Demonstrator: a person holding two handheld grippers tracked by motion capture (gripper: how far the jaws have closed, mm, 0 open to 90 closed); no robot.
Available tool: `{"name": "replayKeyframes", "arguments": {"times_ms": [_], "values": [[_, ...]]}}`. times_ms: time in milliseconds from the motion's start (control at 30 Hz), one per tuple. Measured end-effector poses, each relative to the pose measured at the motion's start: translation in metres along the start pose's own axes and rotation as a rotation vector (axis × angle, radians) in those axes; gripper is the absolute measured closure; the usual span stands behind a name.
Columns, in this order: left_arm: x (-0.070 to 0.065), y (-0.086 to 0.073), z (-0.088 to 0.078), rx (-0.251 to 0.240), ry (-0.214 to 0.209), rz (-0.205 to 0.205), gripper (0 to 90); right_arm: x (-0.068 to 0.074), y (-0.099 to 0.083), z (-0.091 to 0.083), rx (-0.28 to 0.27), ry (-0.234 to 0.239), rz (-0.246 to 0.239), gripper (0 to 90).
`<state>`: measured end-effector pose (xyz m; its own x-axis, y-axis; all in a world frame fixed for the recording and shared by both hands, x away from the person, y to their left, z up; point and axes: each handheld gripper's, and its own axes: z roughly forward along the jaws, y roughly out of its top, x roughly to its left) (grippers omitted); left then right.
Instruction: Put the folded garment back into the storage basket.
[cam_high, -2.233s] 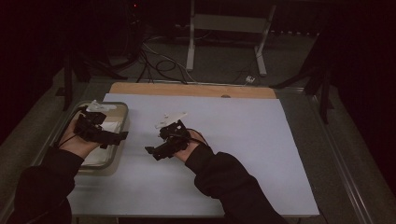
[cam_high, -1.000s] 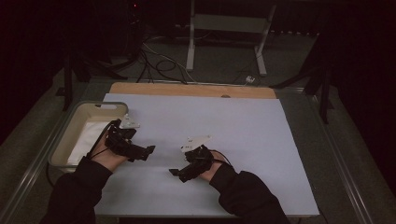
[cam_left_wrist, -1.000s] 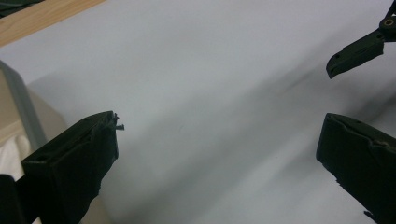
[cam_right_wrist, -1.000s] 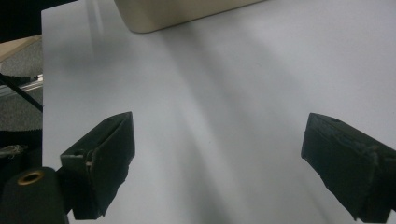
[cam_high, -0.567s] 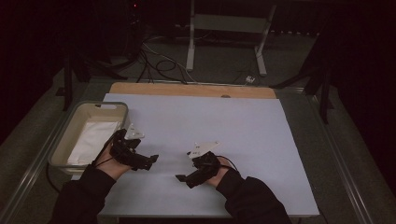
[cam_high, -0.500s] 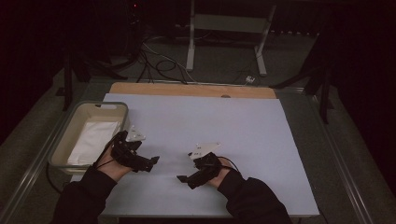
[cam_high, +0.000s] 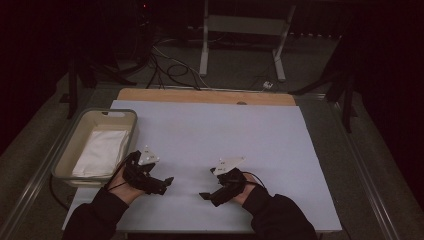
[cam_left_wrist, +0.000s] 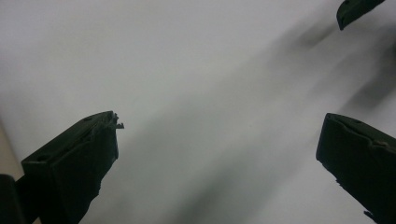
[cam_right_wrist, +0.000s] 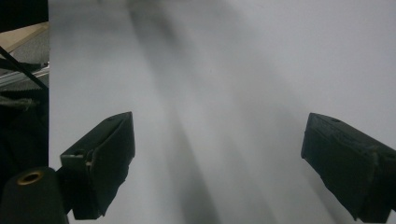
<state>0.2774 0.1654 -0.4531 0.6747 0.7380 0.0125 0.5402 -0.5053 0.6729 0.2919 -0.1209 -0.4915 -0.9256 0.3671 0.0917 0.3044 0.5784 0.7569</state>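
In the high view, the left gripper (cam_high: 159, 183) and right gripper (cam_high: 210, 195) hover low over the pale blue table mat (cam_high: 225, 135), near its front edge, tips pointing toward each other. The nearest thing is a beige plastic bin (cam_high: 67, 150), just left of the mat, with a flat folded white cloth (cam_high: 102, 152) lying in it.

In the left gripper view, the jaws stand wide apart over bare mat, holding nothing.

In the right gripper view, the jaws also gape wide, empty.
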Motion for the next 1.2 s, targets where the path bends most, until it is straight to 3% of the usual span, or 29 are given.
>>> {"name": "replayKeyframes", "arguments": {"times_ms": [100, 333, 367, 467, 633, 833, 1200], "values": [[-0.003, -0.006, 0.002, -0.002, -0.017, 0.005, 0.0, -0.001, -0.008, -0.001, 0.005, 0.012, 0.016, 9.8], [-0.004, -0.012, 0.003, -0.016, -0.051, 0.025, 0.0, -0.002, -0.016, 0.004, 0.025, 0.038, -0.003, 9.8], [-0.003, -0.015, 0.002, -0.037, -0.055, 0.05, 0.0, -0.004, -0.016, 0.004, 0.026, 0.043, -0.042, 9.8], [-0.001, -0.018, 0.0, -0.053, -0.061, 0.075, 0.0, -0.005, -0.016, 0.002, 0.022, 0.056, -0.038, 9.8], [0.001, -0.024, 0.001, -0.041, -0.09, 0.082, 0.0, -0.008, -0.019, -0.003, 0.028, 0.058, -0.059, 9.8], [0.0, -0.028, 0.002, 0.007, -0.077, 0.099, 0.0, -0.012, -0.025, -0.009, 0.036, 0.058, -0.057, 9.8], [-0.004, -0.032, 0.0, -0.006, -0.091, 0.102, 0.0, -0.019, -0.041, -0.026, 0.048, 0.024, -0.056, 9.8]]}}
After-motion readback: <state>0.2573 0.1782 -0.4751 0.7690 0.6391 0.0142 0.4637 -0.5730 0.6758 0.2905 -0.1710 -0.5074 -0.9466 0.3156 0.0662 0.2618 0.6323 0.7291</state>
